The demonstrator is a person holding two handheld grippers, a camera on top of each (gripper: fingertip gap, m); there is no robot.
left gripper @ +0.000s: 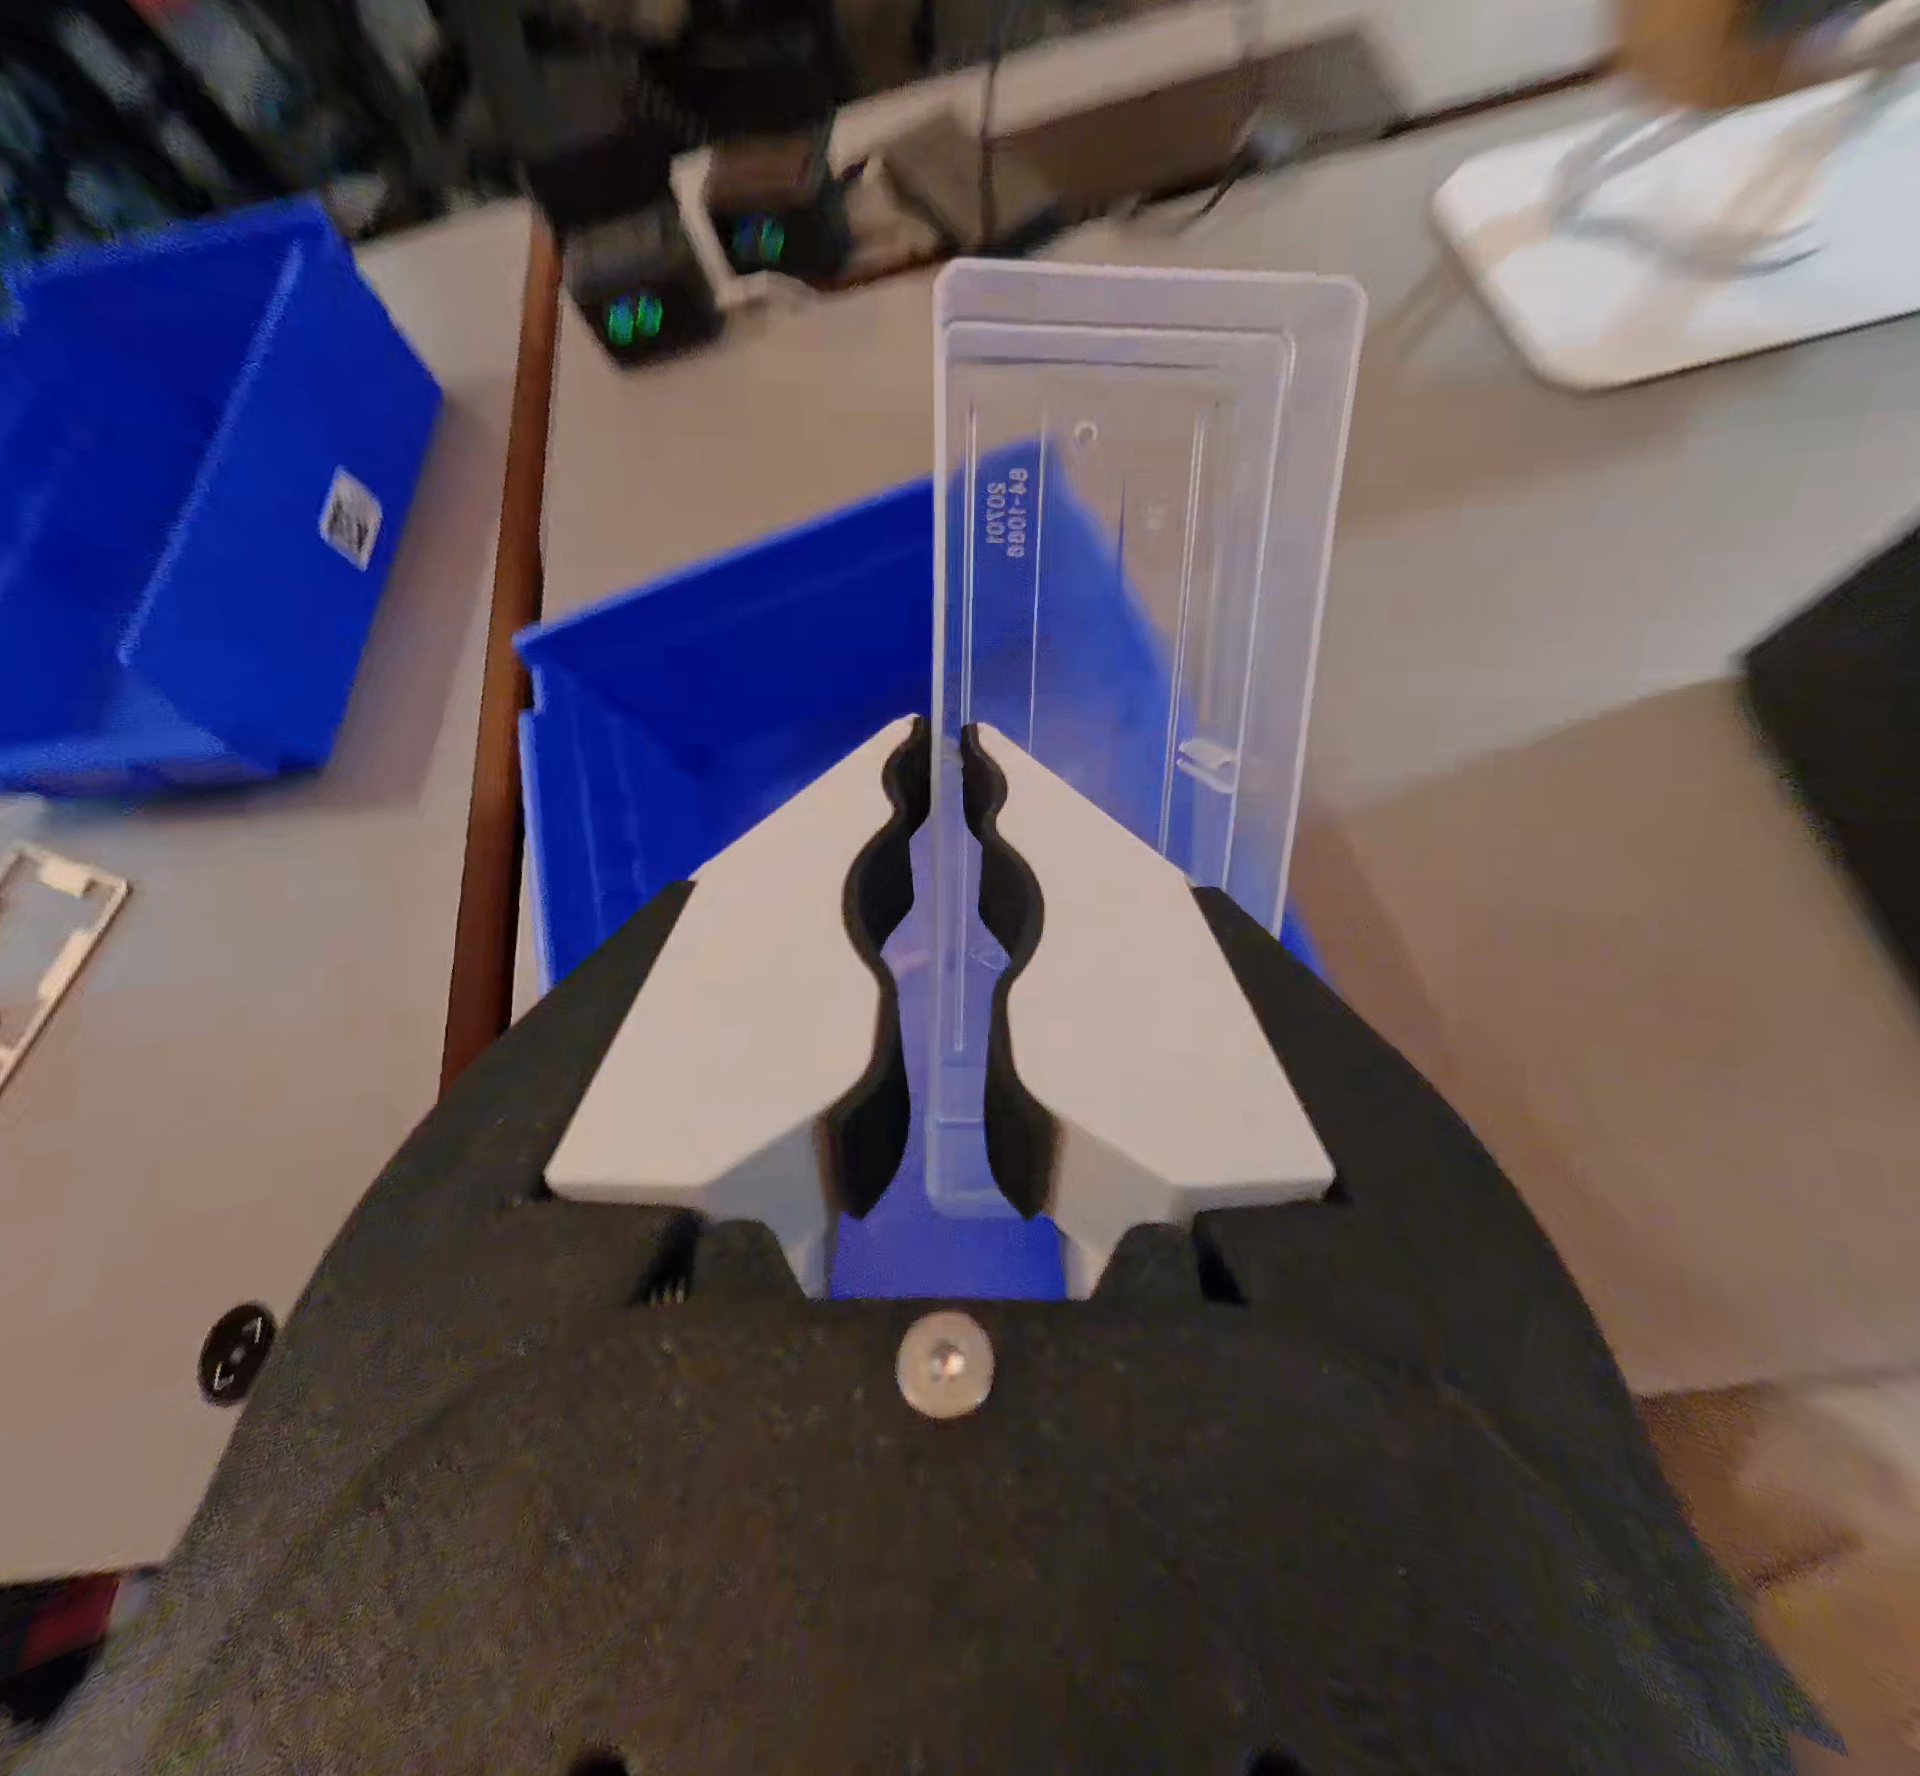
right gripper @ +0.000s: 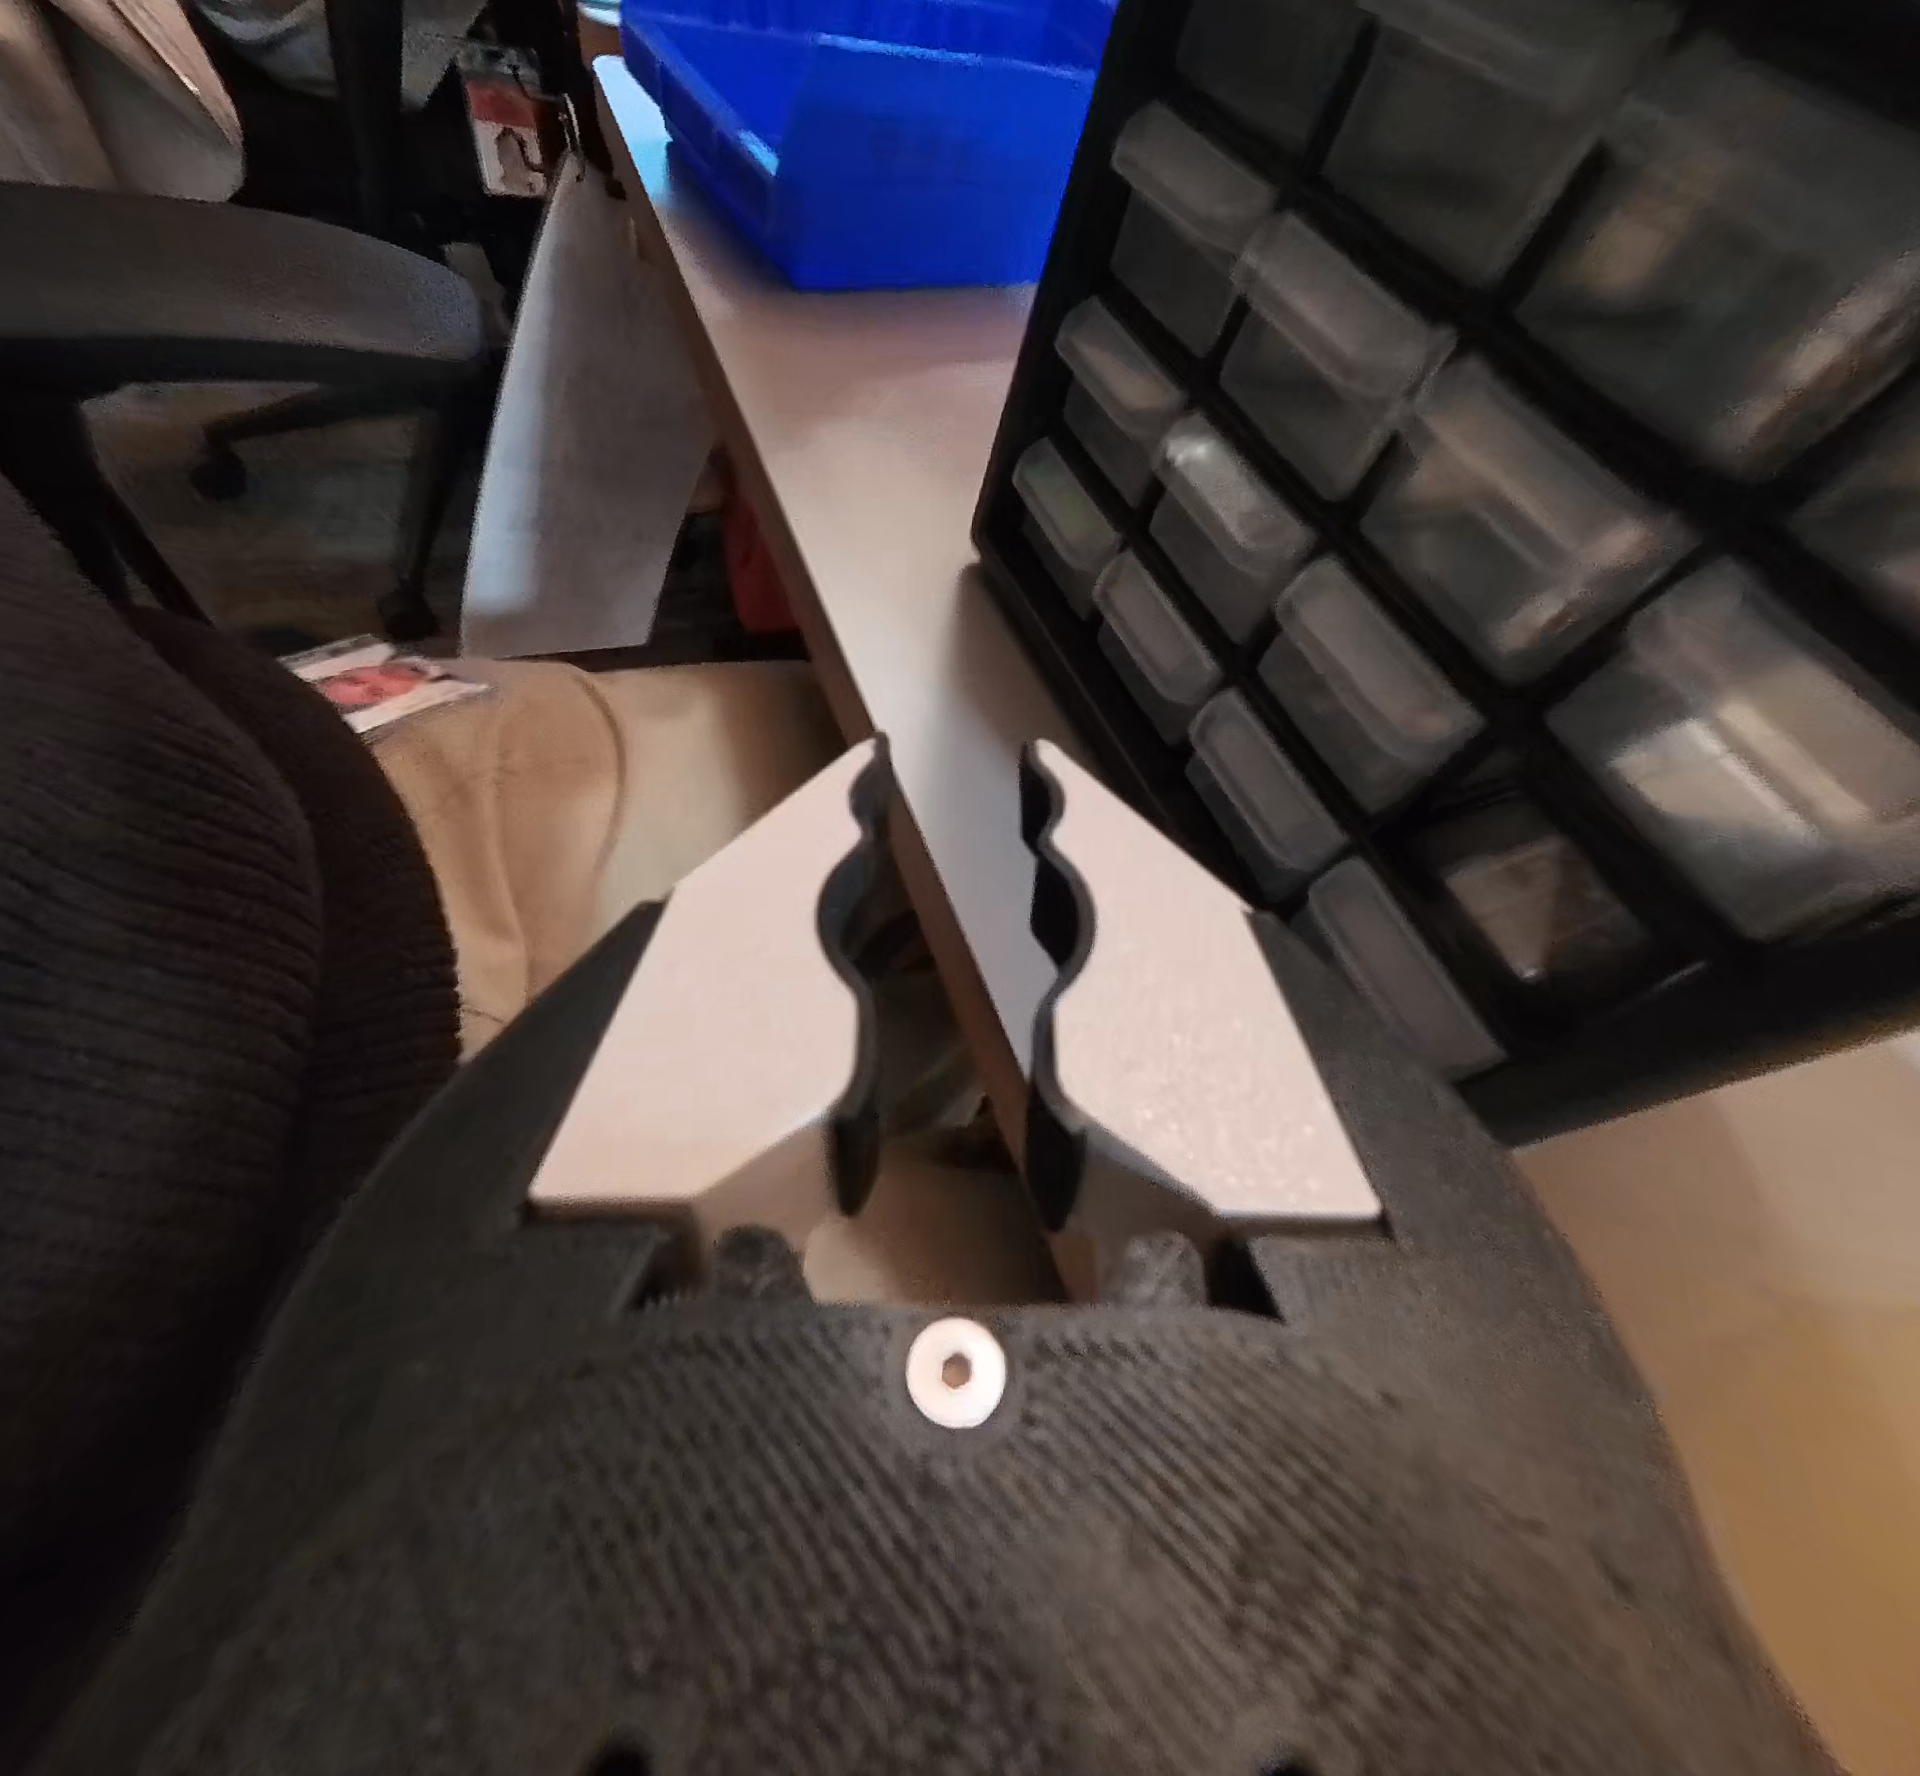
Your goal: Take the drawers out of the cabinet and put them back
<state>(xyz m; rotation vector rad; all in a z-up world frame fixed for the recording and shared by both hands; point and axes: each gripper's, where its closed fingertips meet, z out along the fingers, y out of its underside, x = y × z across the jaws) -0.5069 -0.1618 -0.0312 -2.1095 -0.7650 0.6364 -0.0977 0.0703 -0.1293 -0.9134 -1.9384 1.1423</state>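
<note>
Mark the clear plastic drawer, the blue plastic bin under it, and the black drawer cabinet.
clear plastic drawer [left gripper: 1143,500], left wrist view, on its flat underside above the tool's tips.
blue plastic bin [left gripper: 727,687], left wrist view, on its inner wall left of the drawer.
black drawer cabinet [right gripper: 1210,381], right wrist view, on the frame between drawers.

raised moulded characters run along the base of the clear drawer [left gripper: 1143,521], seen mirrored through the plastic. a small white sticker with dark print sits on the side of the far blue bin [left gripper: 208,479] — too blurred to read. a printed card [right gripper: 390,682] lies on the person's lap — its print cannot be made out.
</note>
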